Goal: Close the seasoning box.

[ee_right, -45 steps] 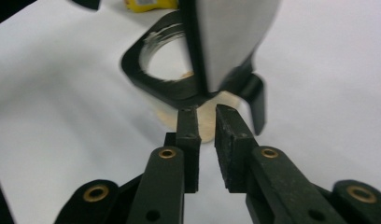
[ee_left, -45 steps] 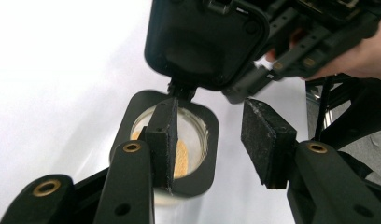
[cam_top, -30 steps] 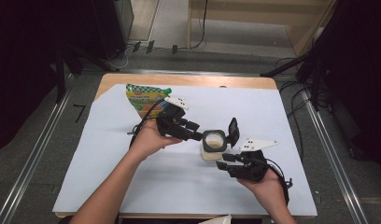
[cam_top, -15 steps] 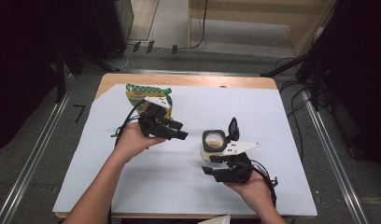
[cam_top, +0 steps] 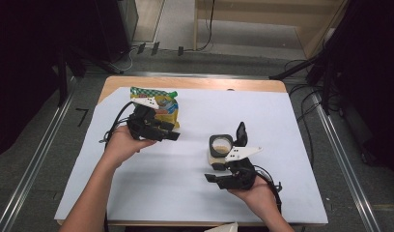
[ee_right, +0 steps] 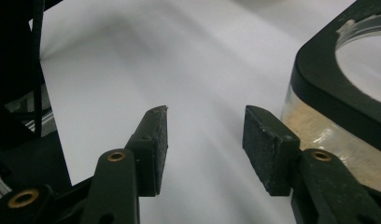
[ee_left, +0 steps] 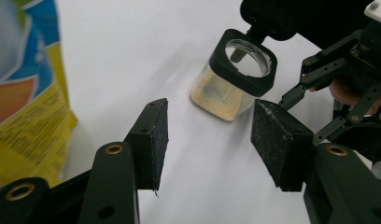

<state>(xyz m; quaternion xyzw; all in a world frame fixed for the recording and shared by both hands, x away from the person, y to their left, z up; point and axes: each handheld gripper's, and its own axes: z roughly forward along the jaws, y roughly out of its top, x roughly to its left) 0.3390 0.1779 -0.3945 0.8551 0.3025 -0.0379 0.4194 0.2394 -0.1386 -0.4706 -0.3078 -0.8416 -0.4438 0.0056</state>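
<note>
Right gripper view | jar lid open, beige powder inside, just right of empty parted fingers | right jaws have just been opening | left fingers parted, empty

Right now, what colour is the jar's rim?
Black, on the clear jar; left gripper view shows it best.

The right claw stands apart, nothing between its two black pads, having just been opening. Just beside the right-hand pad sits a clear jar with a black square rim, tan powder inside. Beneath the jar, the white bench spreads away.
</note>
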